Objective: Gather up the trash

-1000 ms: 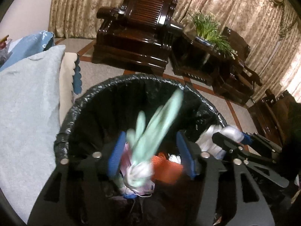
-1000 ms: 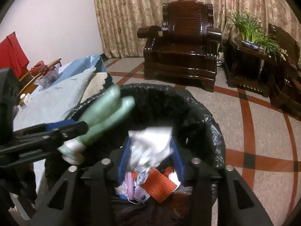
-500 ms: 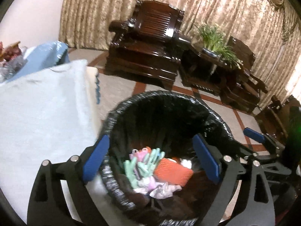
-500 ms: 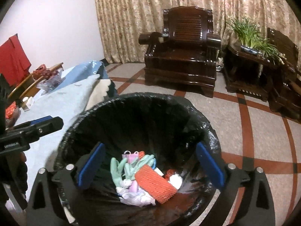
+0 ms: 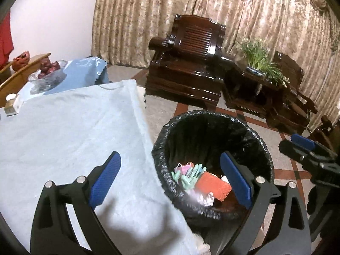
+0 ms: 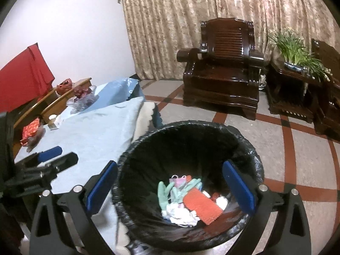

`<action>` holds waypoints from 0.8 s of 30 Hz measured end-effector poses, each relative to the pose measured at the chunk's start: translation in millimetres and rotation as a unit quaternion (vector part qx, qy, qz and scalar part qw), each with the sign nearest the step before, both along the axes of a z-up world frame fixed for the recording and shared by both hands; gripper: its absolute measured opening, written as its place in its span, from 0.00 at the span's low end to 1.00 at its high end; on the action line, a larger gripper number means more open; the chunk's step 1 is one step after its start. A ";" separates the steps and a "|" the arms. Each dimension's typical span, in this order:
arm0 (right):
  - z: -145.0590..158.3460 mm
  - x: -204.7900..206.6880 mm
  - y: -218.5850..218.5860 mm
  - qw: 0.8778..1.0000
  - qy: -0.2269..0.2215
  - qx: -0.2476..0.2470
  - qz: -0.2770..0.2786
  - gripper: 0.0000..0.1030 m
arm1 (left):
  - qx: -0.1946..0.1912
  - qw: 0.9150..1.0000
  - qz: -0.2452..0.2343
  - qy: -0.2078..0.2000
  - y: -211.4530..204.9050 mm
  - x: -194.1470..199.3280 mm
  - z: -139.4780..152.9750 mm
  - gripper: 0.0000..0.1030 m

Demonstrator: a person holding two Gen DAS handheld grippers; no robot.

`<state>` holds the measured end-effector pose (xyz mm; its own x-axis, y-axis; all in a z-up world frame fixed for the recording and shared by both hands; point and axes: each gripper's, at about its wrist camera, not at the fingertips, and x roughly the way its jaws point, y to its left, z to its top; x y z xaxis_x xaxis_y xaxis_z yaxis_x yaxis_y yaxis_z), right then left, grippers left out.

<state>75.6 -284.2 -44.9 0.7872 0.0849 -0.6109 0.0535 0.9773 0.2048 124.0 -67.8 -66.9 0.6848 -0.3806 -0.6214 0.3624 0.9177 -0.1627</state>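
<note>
The biggest thing is the tabletop (image 5: 63,131) with its pale blue cloth, spreading out under and ahead of the left claw (image 5: 170,178). It looks cleared right in front, with only some bits at the far end: a bag of dark red fruit (image 5: 47,74) and a small white bottle (image 5: 10,104).

Just beside the table edge stands the trash bin (image 6: 250,148), lined with a black bag, parked close so stuff can go straight off the table into it. The right claw (image 6: 170,189) hangs directly above its mouth, looking down in.

Down in the bin, below and between the right claw's fingers, sit the mint green gloves (image 6: 176,189), an orange ribbed piece (image 6: 200,207), crumpled white tissue (image 6: 180,213) and a little pink bag (image 6: 178,179). So the trash is already in there, nothing in transit.

Both claws are spread wide and empty. The left one's jaws are opening a last bit, with nothing between them, one finger over the cloth and the other over the bin. The right one is fully apart, touching nothing.
</note>
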 end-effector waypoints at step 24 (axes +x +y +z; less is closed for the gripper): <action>48.9 -54.5 50.6 0.998 -0.036 -0.031 0.037 0.94 | -0.013 0.998 0.030 -0.053 35.3 -76.3 51.8 0.92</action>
<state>21.0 -233.6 4.0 0.8221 0.1089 -0.5588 -0.0322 0.9888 0.1454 47.7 -32.5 -15.1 0.7681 -0.3515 -0.5352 0.3229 0.9344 -0.1502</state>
